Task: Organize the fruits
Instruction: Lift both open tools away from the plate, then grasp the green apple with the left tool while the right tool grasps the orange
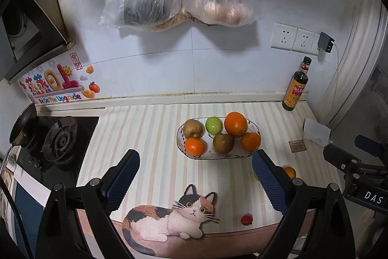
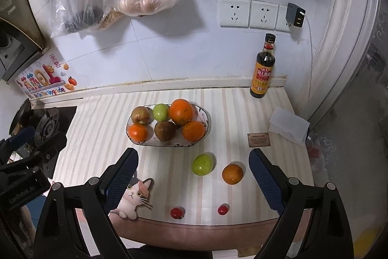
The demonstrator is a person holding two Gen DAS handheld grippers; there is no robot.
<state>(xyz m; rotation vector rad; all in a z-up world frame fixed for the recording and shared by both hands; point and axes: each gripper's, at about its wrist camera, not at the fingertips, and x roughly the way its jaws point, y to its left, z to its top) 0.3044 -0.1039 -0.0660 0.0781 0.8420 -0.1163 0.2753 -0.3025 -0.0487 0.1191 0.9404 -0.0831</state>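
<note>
Fruits lie in two groups on the striped counter mat (image 2: 169, 169), taken here relative to the bowl (image 2: 206, 124). Inside the bowl: six pieces, namely three oranges, one green apple (image 2: 160, 112) and two brown fruits. Loose on the mat, on the near side of the bowl: one green apple (image 2: 202, 164), one orange (image 2: 232, 174) just to its right, and two small red tomatoes (image 2: 177, 213) close to the mat's front edge.

Right gripper (image 2: 194, 179) hangs above the loose fruit with its jaws spread wide and nothing between the pads; the loose apple and orange sit side by side in the gap between the two fingers (image 2: 122, 176), apart from both. Neither fruit has a marked long axis, so approach angle probably matters little.

Left gripper (image 1: 195, 183), likewise spread and empty, looks straight toward the bowl (image 1: 180, 137); in its view the loose orange (image 1: 289, 172) only peeks from behind the right finger, and one tomato (image 1: 246, 219) shows near the front edge. The right hand is judged the nearer to the loose apple and orange, so the coming pick likely falls to it, followed by a short carry away from the front edge into the bowl.

Off to the right of the bowl stand one dark sauce bottle (image 2: 263, 67), one folded tissue (image 2: 289, 124) and one small card (image 2: 258, 138); a stove burner (image 2: 47, 128) lies to the left.
</note>
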